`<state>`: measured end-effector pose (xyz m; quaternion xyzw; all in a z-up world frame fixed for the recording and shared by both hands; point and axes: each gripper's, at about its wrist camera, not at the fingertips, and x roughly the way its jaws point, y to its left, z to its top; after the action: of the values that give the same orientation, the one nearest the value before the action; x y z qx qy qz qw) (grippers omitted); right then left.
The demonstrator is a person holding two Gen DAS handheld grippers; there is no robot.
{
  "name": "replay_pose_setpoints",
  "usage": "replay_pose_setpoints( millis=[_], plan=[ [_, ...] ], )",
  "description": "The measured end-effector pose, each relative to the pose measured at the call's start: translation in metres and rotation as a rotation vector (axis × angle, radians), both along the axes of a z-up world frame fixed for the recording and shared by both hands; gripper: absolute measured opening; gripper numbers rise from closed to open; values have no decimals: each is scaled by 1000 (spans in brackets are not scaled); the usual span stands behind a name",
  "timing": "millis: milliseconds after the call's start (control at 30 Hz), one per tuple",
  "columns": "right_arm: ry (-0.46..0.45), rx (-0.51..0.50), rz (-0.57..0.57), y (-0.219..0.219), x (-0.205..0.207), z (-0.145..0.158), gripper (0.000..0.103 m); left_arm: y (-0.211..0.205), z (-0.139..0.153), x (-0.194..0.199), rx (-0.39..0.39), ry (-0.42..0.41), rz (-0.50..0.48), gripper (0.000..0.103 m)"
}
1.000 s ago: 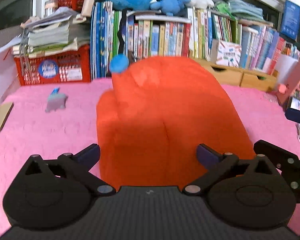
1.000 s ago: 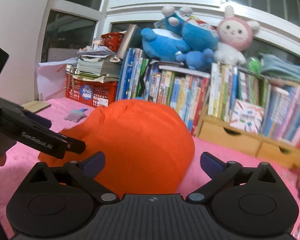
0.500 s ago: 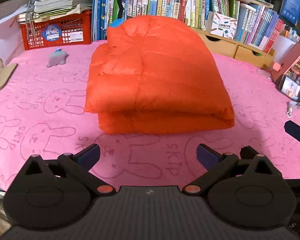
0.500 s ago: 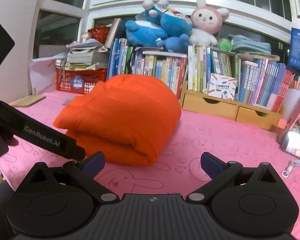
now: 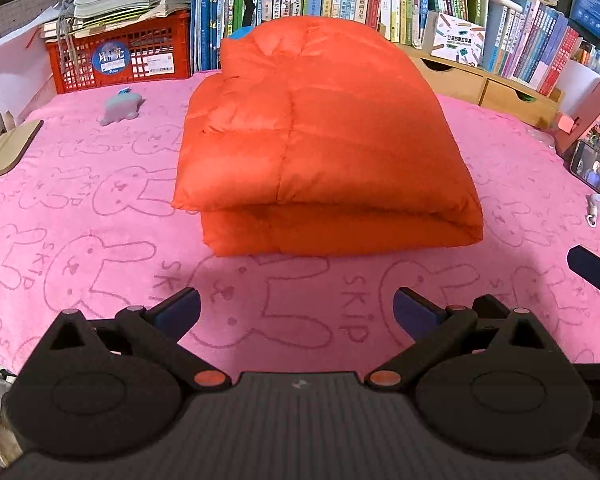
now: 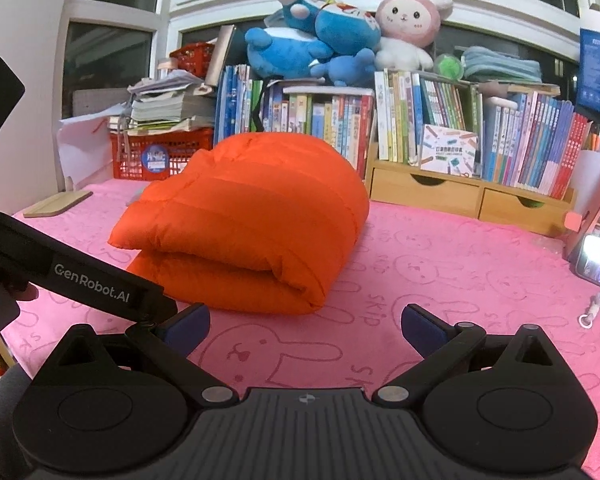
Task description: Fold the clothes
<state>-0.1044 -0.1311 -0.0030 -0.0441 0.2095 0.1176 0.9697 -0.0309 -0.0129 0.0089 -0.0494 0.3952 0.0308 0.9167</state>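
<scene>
An orange puffer jacket [image 5: 320, 140] lies folded in a thick rectangular bundle on the pink rabbit-print blanket [image 5: 100, 240]; it also shows in the right wrist view as a folded jacket [image 6: 252, 224]. My left gripper [image 5: 296, 312] is open with nothing between its fingers, a little short of the bundle's near edge. My right gripper [image 6: 306, 326] is open too and holds nothing, facing the bundle's right front corner. The left gripper's body [image 6: 80, 276] crosses the left side of the right wrist view.
A small grey toy [image 5: 120, 106] lies at the back left, a wooden board [image 5: 8, 152] at the left edge. A red crate [image 5: 120, 56], bookshelves [image 6: 480, 136] and plush toys [image 6: 340, 44] line the back. A phone [image 5: 592, 172] stands at the right.
Both grippers have drawn back from the jacket, which filled the views one second ago. It now rests folded on the blanket, untouched.
</scene>
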Motion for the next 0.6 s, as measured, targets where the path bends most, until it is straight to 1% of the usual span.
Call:
replay_pose_setpoints(
  millis=[300, 600],
  plan=[
    [5, -3, 14, 3, 1, 0, 103, 1, -2, 0, -12, -11, 18, 103],
    [2, -6, 10, 3, 0, 0, 103, 0, -2, -1, 1, -11, 16, 103]
  ],
)
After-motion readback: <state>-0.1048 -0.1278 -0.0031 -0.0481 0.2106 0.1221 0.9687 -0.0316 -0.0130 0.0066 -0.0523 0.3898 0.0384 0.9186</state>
